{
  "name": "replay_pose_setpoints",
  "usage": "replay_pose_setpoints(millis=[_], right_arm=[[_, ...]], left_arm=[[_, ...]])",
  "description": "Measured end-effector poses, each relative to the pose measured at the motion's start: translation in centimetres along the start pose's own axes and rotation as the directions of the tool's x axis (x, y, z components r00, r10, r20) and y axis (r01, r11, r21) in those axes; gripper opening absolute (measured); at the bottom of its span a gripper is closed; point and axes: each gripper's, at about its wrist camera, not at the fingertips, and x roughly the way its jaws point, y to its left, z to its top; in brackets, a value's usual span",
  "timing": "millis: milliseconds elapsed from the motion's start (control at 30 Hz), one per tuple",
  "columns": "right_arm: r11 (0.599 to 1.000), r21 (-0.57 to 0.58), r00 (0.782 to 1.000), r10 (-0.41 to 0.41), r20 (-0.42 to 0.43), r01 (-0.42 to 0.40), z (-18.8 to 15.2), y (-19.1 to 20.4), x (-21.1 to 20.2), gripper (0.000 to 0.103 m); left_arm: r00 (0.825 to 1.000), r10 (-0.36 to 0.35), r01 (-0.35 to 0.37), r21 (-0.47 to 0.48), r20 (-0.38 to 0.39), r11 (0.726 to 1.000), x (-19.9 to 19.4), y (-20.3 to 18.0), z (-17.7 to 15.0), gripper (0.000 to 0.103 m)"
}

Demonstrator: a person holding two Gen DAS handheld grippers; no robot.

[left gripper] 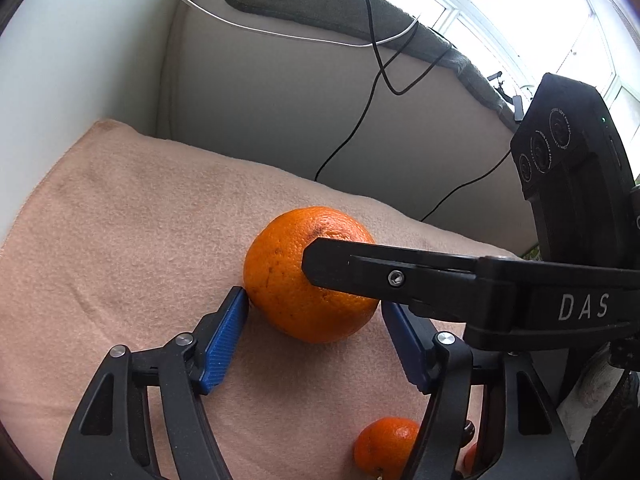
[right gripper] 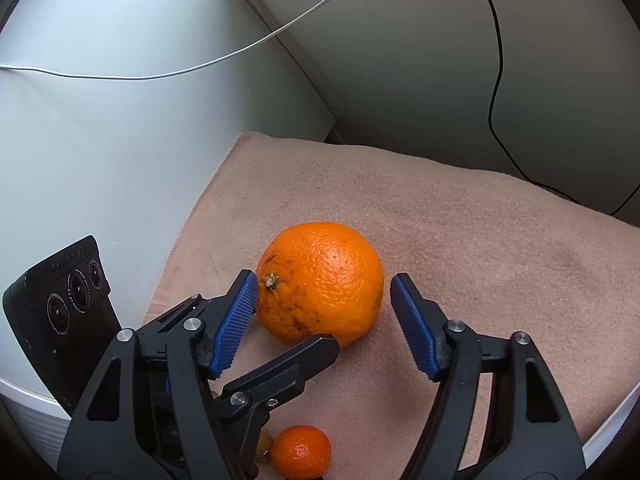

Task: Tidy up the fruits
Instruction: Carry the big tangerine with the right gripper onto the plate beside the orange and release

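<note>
1. While choosing between the two tools, find the large orange resting on the peach towel, nearer the towel's left edge than its right and well back from its near edge.
2. Read the right gripper as spread wide and holding nothing: blue pads either side of the orange's widest part, left pad touching or all but touching the peel beside the stem, right pad standing off with a strip of towel between.
3. Read the left gripper as spread and empty too: orange lying just ahead of its tips rather than between the pads, left tip at the edge of the peel, right tip hidden behind the other tool's black finger crossing over the fruit, so contact there impossible to tell.
4. Note the crowding in the right wrist view: one black finger of the left gripper reaching in against the orange's near side.
5. Treat the fruit as round, without a real long axis; stem turned sideways toward the right gripper's left pad, so expect a squeeze roughly along the stem line.
6. Judge the right gripper nearer and better seated; back the left one away first, or risk nudging the orange into a roll.
7. Leave for later the small mandarin by the towel's near edge.
</note>
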Motion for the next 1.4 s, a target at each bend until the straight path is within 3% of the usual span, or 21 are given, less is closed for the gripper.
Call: replay_pose_setpoints(millis=[400, 900, 1400], right_arm=[[1.000, -0.003, 1.000, -0.010, 0.016, 0.010, -0.6, 0.3, -1.5, 0.067], [0.999, -0.004, 0.995, -0.041, 0.090, 0.041, -3.3, -0.5, -7.7, 0.067], [0.994, 0.071, 0.985, -0.089, 0.147, 0.079, -6.8, -5.2, -14.5, 0.067]], left_arm=[[1.000, 0.006, -0.006, 0.021, 0.005, 1.000, 0.0, -1.6, 0.2, 0.068], [0.999, -0.029, 0.027, 0.074, 0.028, 0.997, -1.0, -6.7, -0.2, 0.068], [0.996, -0.085, 0.088, 0.166, -0.027, 0.982, 0.9, -14.0, -1.3, 0.068]])
